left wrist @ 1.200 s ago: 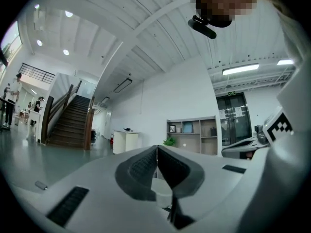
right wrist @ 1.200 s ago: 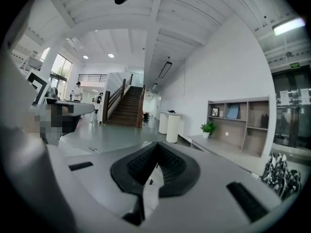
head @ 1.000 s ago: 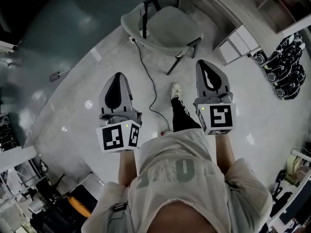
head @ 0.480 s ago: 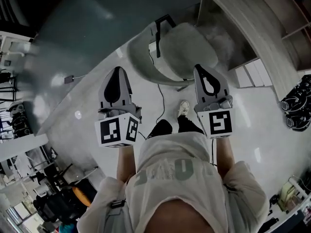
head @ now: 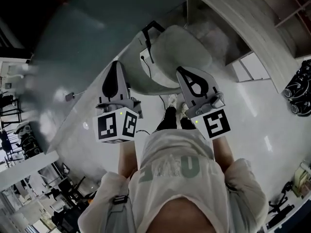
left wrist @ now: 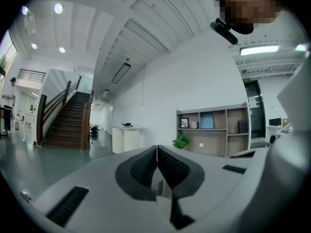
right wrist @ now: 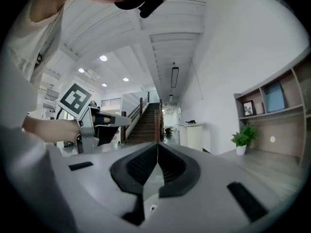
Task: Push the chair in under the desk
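Closer now than 1 second back, the chair (head: 181,46) fills the upper centre, just ahead of my 2 grippers. My left gripper (head: 114,76) and right gripper (head: 190,79) are both closed tight on nothing, held forward as blunt pushers, I judge. It has a pale grey shell seat and black legs, and sits beside the desk (head: 233,21), not yet tucked under.

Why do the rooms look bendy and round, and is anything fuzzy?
Left gripper view: the wide lens bows the ceiling and leaves black corners. Right gripper view: same bowing, the shelf curves. Head view: the top left is smeared and dark, and the floor shows lamp glare.
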The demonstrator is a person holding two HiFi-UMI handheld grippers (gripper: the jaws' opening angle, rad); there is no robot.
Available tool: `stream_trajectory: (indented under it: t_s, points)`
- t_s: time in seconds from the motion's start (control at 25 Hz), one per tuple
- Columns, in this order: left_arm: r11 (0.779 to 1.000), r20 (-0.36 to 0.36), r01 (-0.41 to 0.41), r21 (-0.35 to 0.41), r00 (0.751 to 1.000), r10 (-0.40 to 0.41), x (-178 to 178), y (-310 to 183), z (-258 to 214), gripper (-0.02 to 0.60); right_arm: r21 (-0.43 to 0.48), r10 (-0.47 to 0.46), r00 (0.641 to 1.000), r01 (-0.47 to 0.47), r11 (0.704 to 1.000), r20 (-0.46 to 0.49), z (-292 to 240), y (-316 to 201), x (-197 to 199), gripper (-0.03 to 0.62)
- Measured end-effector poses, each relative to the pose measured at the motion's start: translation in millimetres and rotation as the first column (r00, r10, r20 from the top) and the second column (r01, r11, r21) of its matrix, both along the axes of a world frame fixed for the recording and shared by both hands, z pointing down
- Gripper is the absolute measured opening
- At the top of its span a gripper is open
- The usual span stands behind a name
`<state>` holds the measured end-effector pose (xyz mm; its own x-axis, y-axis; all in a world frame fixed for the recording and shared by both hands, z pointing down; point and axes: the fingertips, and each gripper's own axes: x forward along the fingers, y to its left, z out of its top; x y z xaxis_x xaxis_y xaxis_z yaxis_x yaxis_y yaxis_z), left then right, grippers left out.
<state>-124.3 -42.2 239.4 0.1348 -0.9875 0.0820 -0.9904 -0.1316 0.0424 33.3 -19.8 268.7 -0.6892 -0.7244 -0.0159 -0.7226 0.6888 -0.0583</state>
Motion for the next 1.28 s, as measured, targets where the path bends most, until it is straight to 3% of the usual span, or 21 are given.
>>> stream_trajectory:
  t_s: [0.12,0.24,0.36,0.6,0.8,0.92,1.04,1.28]
  points:
    - [0.999,-0.06,-0.037,0.027,0.997,0.039,20,-13,-7,0.015,0.013,0.04,0.999,-0.04,0.999,-0.023,-11,-3,8,0.018]
    - [0.997,-0.065,-0.043,0.057,0.997,0.047,26,-16,-13,0.015,0.043,0.052,0.996,-0.049,0.998,-0.068,-15,-12,7,0.018]
    - [0.998,-0.052,0.005,0.066,0.999,-0.002,5,-14,-7,0.015,0.046,0.034,0.997,-0.031,0.998,-0.069,-15,-16,-2,0.018]
    - [0.992,-0.073,0.118,0.044,0.991,-0.114,-34,-12,1,0.015,0.033,-0.09,0.994,0.092,0.995,-0.067,-11,-17,-24,0.02]
    - [0.986,-0.07,0.162,-0.033,0.984,-0.164,-59,-10,29,0.017,-0.046,-0.234,0.97,0.231,0.972,-0.062,7,-15,-60,0.023]
    - [0.979,-0.07,0.18,-0.1,0.98,-0.187,-79,-8,52,0.022,-0.115,-0.302,0.952,0.295,0.949,-0.051,23,-10,-86,0.109]
    - [0.969,-0.106,0.178,-0.174,0.974,-0.198,-96,-6,79,0.149,-0.155,-0.331,0.94,0.316,0.936,-0.086,42,-3,-108,0.149]
    - [0.935,-0.207,0.133,-0.33,0.956,-0.209,-113,0,148,0.227,-0.278,-0.421,0.897,0.375,0.884,-0.131,97,18,-155,0.201]
